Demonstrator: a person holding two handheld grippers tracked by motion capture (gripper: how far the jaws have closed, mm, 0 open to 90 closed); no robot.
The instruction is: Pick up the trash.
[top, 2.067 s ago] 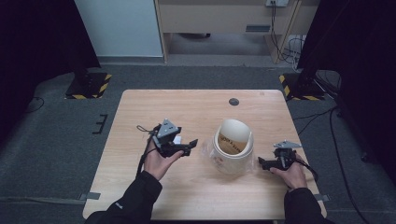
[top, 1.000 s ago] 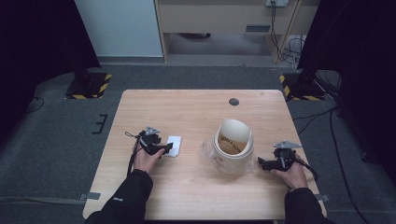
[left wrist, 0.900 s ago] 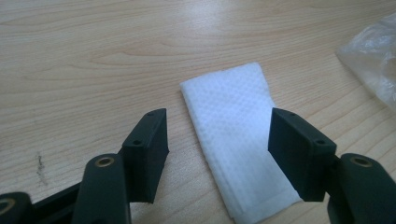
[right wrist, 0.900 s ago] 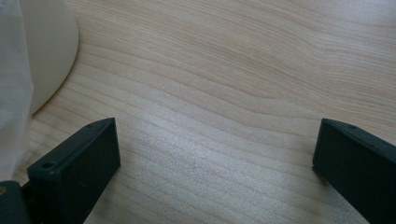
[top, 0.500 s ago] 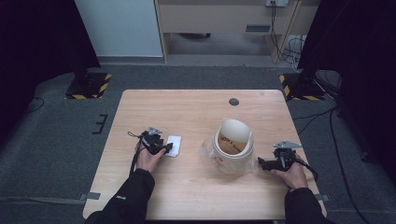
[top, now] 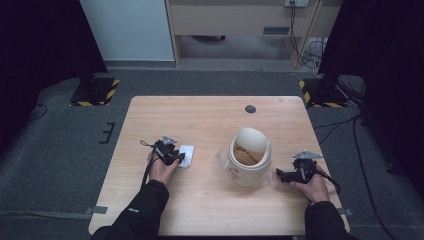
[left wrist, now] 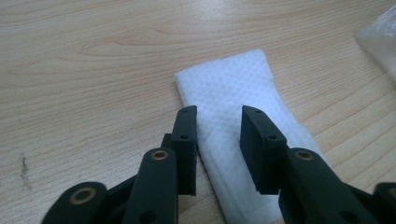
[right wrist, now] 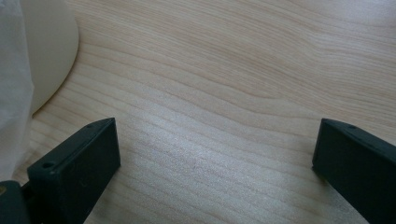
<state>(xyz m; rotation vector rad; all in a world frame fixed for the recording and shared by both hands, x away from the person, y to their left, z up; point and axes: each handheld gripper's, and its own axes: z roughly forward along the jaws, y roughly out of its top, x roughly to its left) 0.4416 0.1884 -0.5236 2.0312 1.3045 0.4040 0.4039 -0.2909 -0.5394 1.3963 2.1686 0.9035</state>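
A folded white tissue [top: 188,154] lies flat on the wooden table [top: 210,120], left of centre. My left gripper [top: 180,158] rests low at its near edge. In the left gripper view the jaws stand a little apart over the tissue [left wrist: 227,88], with the left gripper [left wrist: 218,117] open and not pinching it. A cream bin [top: 250,159] with a swing lid and a clear plastic liner stands right of centre. My right gripper [top: 280,175] lies on the table just right of the bin, its jaws wide open and nothing between them [right wrist: 215,154].
The bin's cream wall [right wrist: 44,46] and its liner [right wrist: 11,93] sit close to the right gripper's left jaw. A crumpled bit of clear plastic [left wrist: 380,37] lies beyond the tissue. A small dark round mark [top: 250,109] is at the table's far side.
The left gripper came down and to the left from beside the bin, and the white tissue now lies on the table in front of it. The right gripper has stayed put.
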